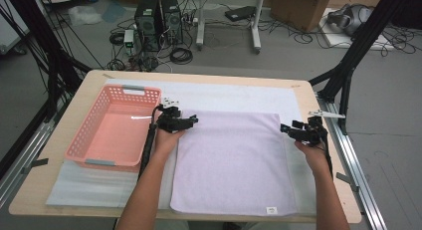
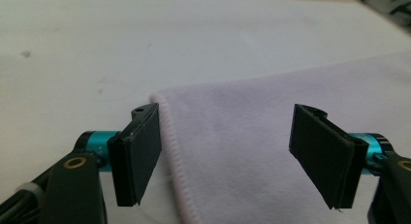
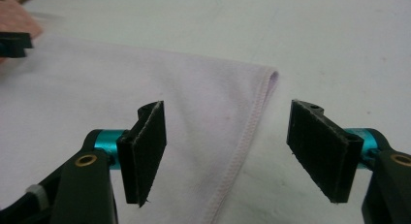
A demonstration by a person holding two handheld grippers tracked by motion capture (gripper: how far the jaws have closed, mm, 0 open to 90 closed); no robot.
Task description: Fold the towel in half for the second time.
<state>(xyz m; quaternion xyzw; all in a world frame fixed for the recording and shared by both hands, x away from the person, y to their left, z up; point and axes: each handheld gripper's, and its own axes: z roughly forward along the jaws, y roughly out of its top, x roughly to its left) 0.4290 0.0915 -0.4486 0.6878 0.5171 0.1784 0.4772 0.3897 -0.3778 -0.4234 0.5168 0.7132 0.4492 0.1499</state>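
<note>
A pale lilac towel [image 1: 234, 160] lies flat on the table. My left gripper [image 1: 191, 121] hovers at the towel's far left corner with its jaws wide apart. In the left gripper view the towel [image 2: 291, 136] has its corner and hemmed edge between the jaws of the left gripper [image 2: 227, 153], and the pads do not touch it. My right gripper [image 1: 284, 129] is at the far right corner, also open. In the right gripper view the stitched edge of the towel [image 3: 145, 98] runs between the jaws of the right gripper [image 3: 228, 151], which hold nothing.
An empty pink plastic basket [image 1: 85, 133] stands left of the towel, close to my left hand. A white sheet [image 1: 224, 98] covers the wooden table [image 1: 59, 140] under both. Black frame posts stand at the table's sides; computers and cables lie on the floor beyond.
</note>
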